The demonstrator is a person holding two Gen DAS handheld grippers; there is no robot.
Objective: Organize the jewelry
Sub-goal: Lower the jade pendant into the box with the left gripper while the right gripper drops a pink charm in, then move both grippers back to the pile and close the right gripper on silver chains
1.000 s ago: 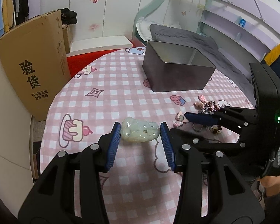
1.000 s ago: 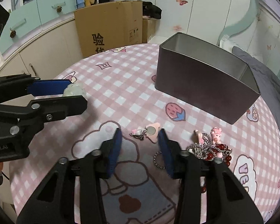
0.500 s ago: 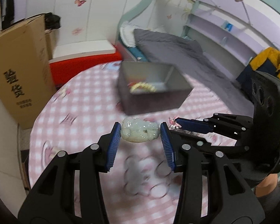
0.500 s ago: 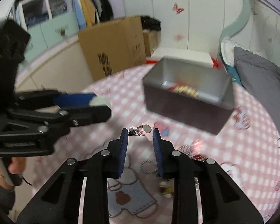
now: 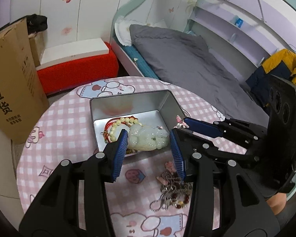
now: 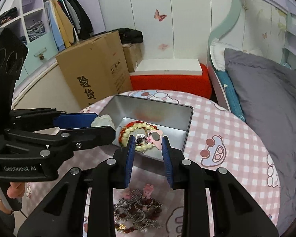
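My left gripper (image 5: 148,141) is shut on a pale green jade carving (image 5: 146,140) and hangs over the open grey metal tin (image 5: 128,100). In the tin lie a cream bead bracelet (image 5: 118,126) and a red cord. My right gripper (image 6: 148,144) is shut on a small pink charm with a silver clasp (image 6: 155,137), held above the tin's (image 6: 185,136) near edge. The left gripper (image 6: 100,123) shows at the left of the right wrist view, the jade carving (image 6: 103,120) peeking out. The right gripper (image 5: 178,122) shows at the right of the left wrist view.
A tangle of silver chains, red beads and pink charms (image 5: 173,187) lies on the pink checked round table (image 5: 69,122), in front of the tin. A big cardboard box (image 5: 9,90) stands left of the table. A bed with a grey duvet (image 5: 187,63) is behind.
Both grippers rose off the table with their pieces and travelled to the tin. The jade carving and the pink charm now hang over its opening, and the tin's inside has come into view.
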